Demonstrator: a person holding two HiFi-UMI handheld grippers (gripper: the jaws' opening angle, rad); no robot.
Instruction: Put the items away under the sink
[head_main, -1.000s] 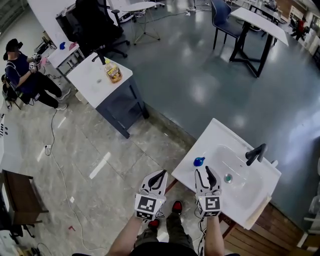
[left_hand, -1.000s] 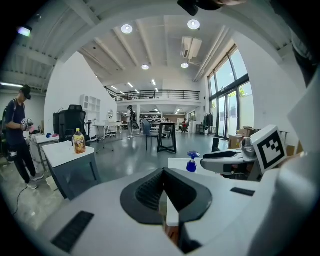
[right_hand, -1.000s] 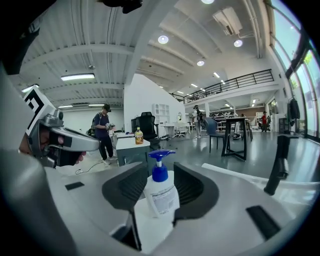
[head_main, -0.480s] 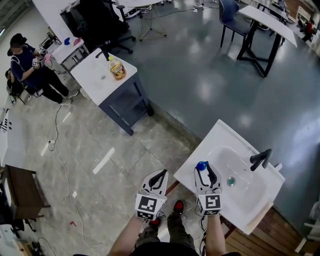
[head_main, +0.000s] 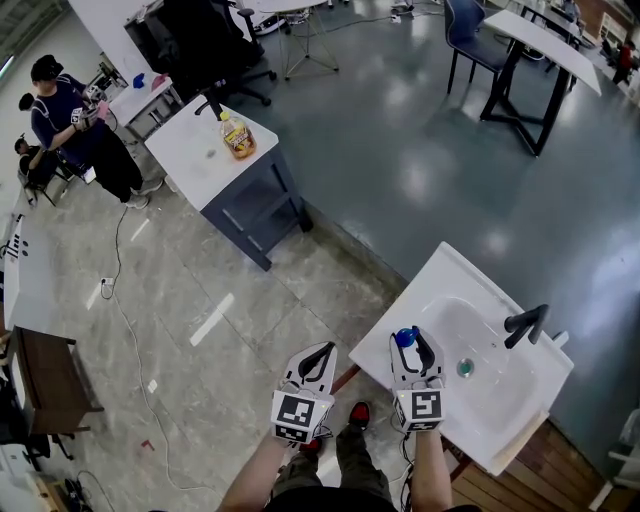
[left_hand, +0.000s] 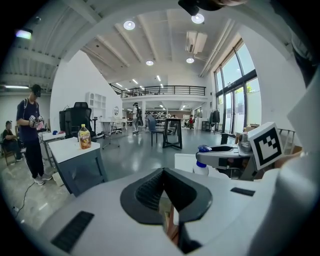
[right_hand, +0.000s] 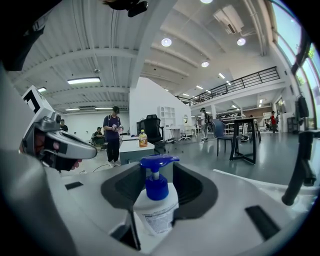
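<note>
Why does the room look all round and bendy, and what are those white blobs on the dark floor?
Left gripper view and right gripper view: wide-angle lenses bend straight lines and blacken the corners. Right gripper view: the bottle looks huge, being so near. Head view: the blobs are glare from ceiling lamps on the glossy floor.

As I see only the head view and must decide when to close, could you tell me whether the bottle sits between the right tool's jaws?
Observer: Yes; in the right gripper view the bottle stands upright between the jaws of the right tool, which have just been opening.
Operator: Is it gripped yet?
Observer: Seemingly not; a dark gap shows beside it on one side.
Operator: And the left tool?
Observer: The left gripper view shows the left tool shut, with nothing between its jaws.
</note>
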